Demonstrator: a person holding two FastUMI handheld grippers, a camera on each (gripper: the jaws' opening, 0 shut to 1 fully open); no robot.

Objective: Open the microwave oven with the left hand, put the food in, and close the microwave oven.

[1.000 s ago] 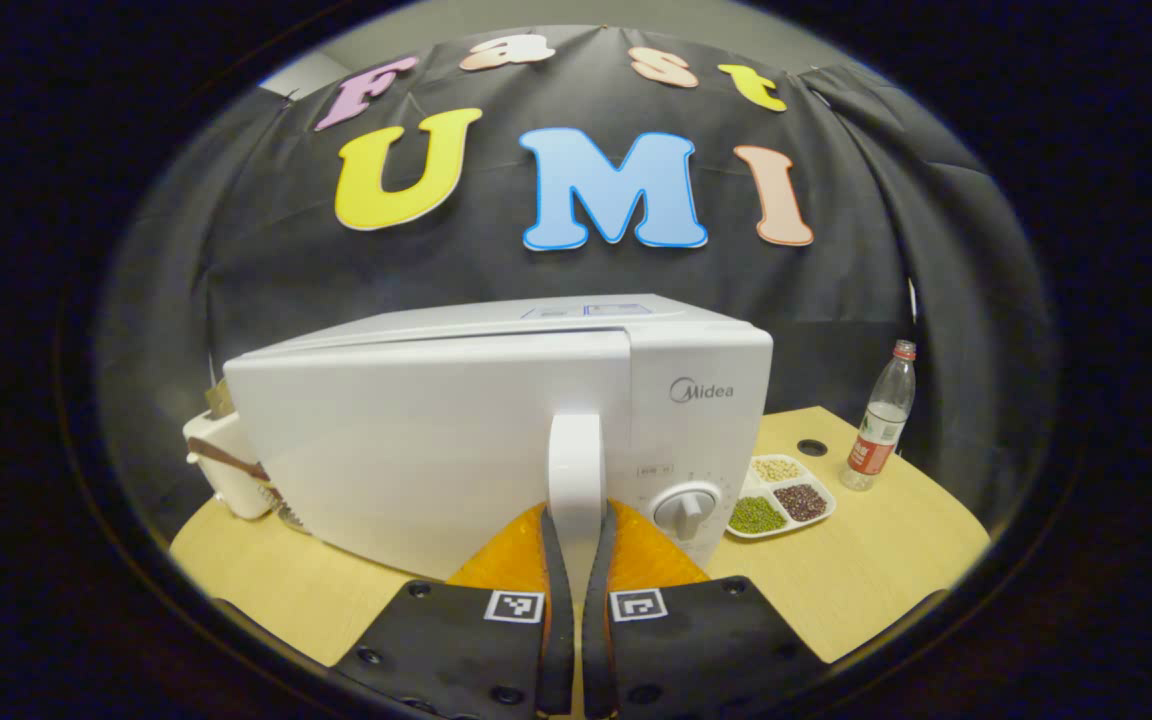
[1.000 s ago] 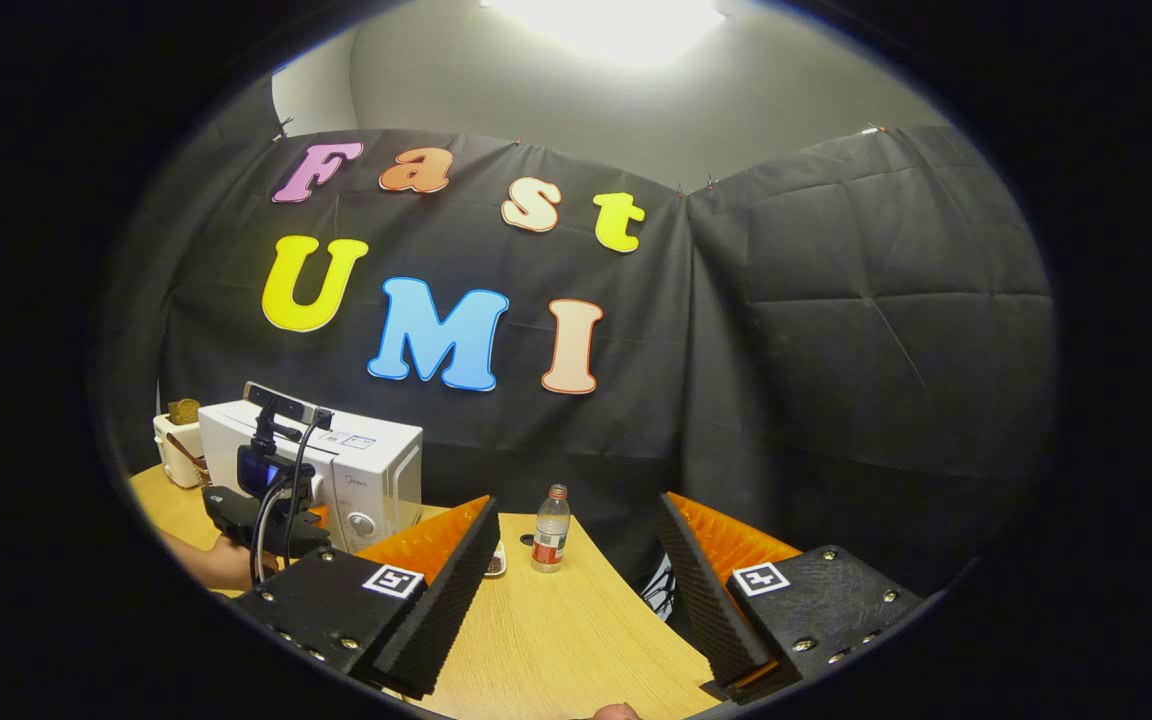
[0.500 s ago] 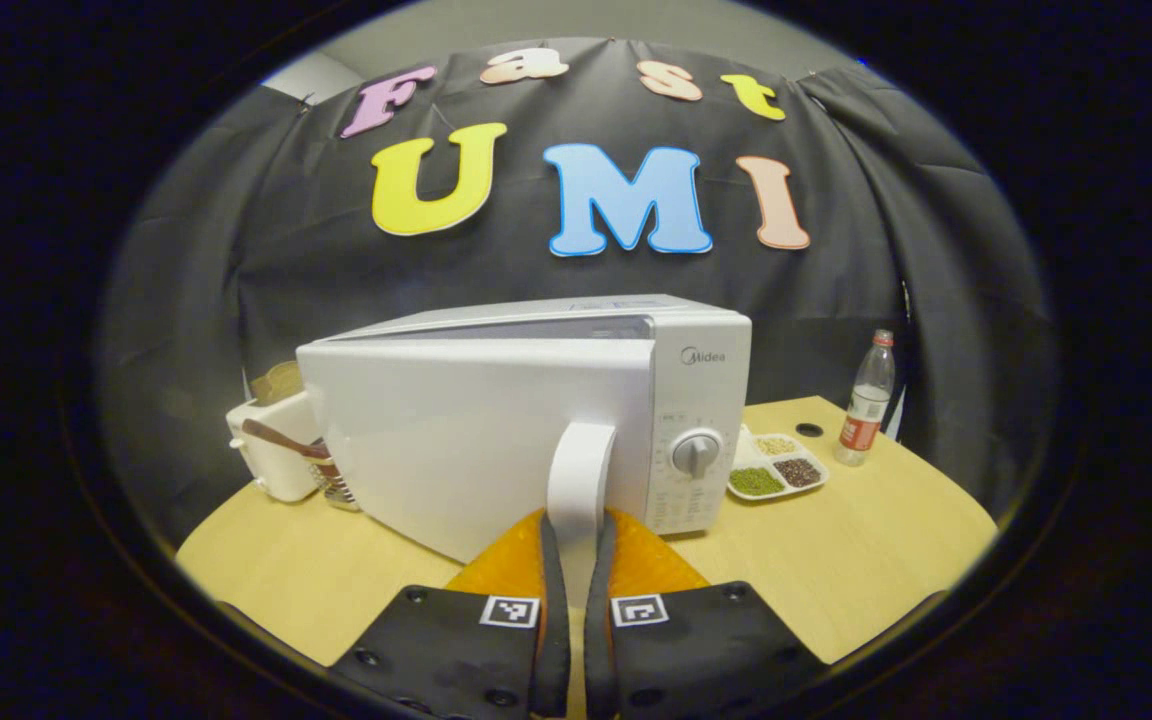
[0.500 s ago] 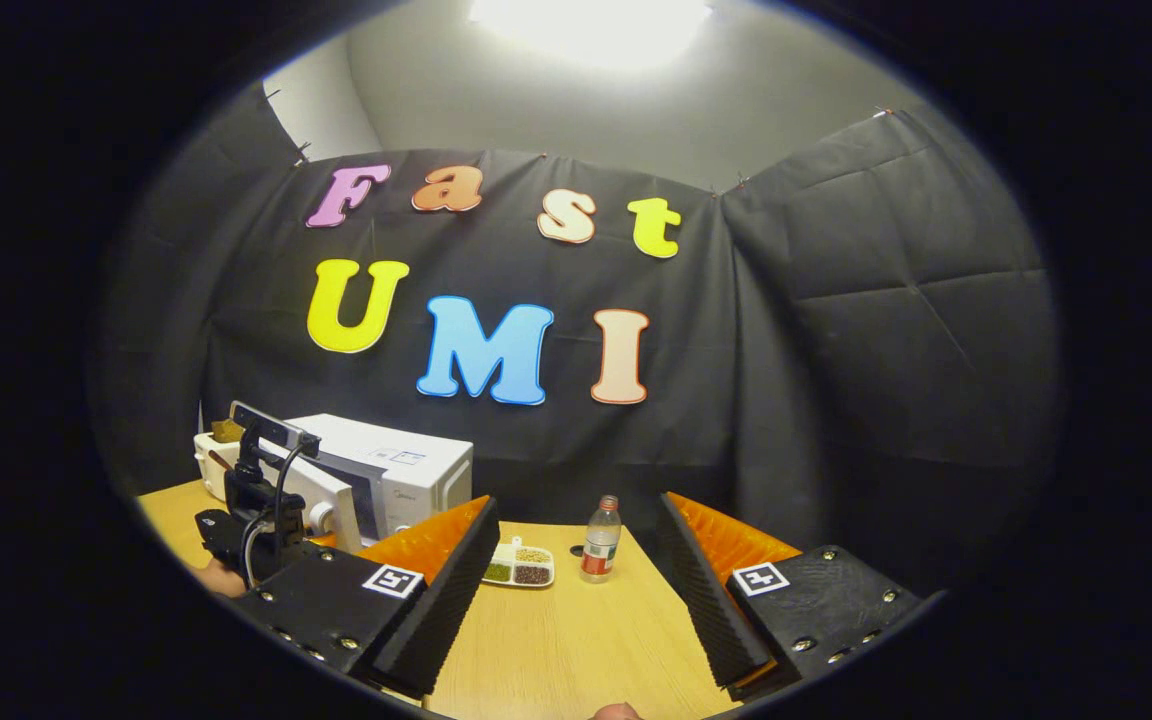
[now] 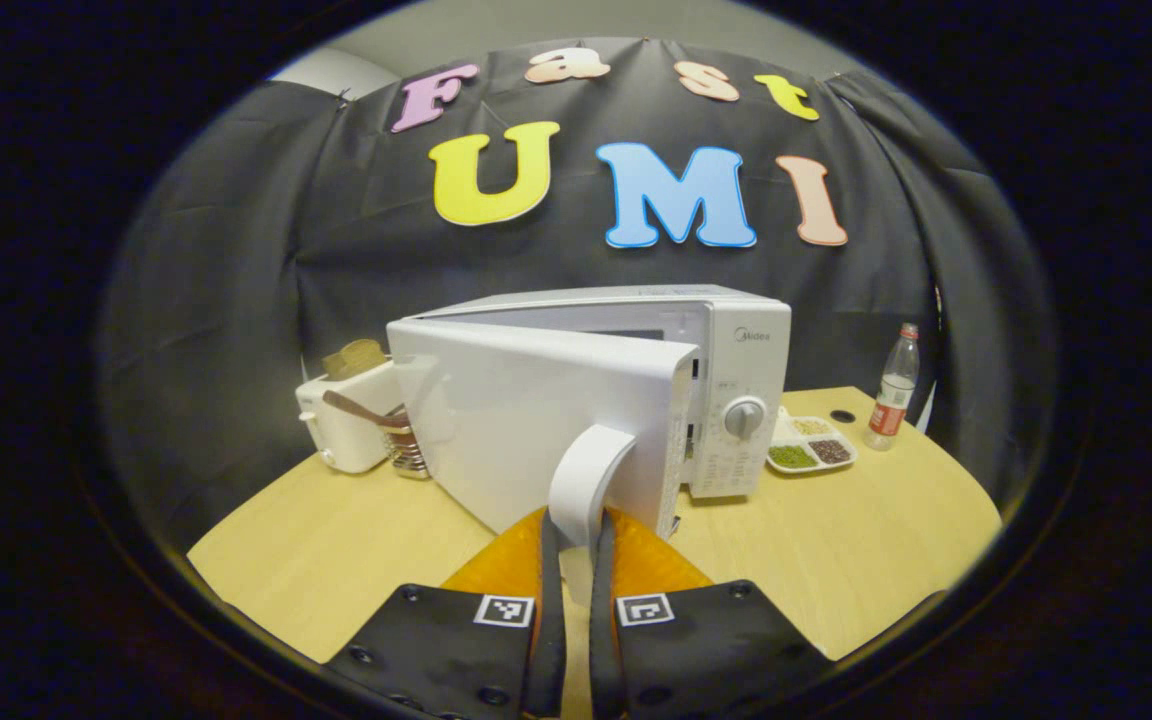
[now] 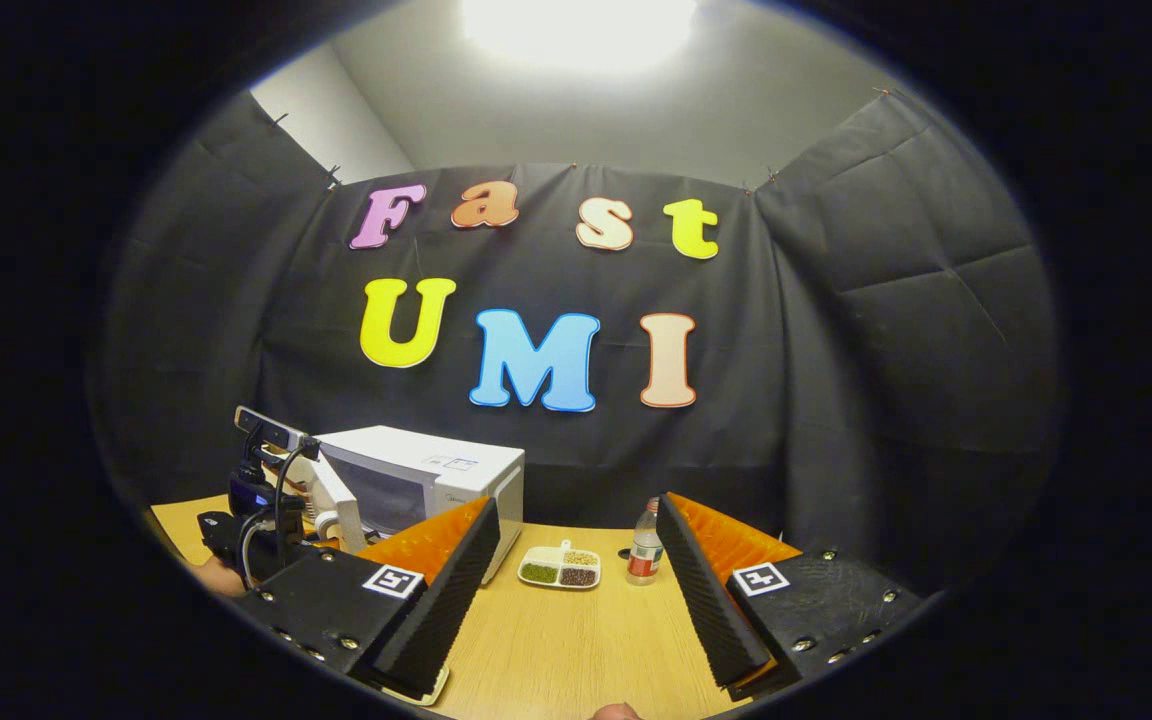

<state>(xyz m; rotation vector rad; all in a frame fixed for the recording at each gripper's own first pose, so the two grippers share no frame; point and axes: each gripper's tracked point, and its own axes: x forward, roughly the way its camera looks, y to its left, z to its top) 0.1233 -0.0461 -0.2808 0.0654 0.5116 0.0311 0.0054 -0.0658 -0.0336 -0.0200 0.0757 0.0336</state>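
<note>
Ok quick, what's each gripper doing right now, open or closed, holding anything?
Left gripper: shut on the microwave door handle, door partly open.
Right gripper: open, holding nothing, above the table.

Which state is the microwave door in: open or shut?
Partly open. The microwave door is swung away from the microwave; the left gripper clamps the handle.

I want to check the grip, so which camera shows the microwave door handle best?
The left gripper view: the door handle rises close up from between the left tool's two fingers, which clamp it, with the door partly swung open. In the right gripper view the handle is small and far off, partly hidden behind the left tool's camera rig.
</note>
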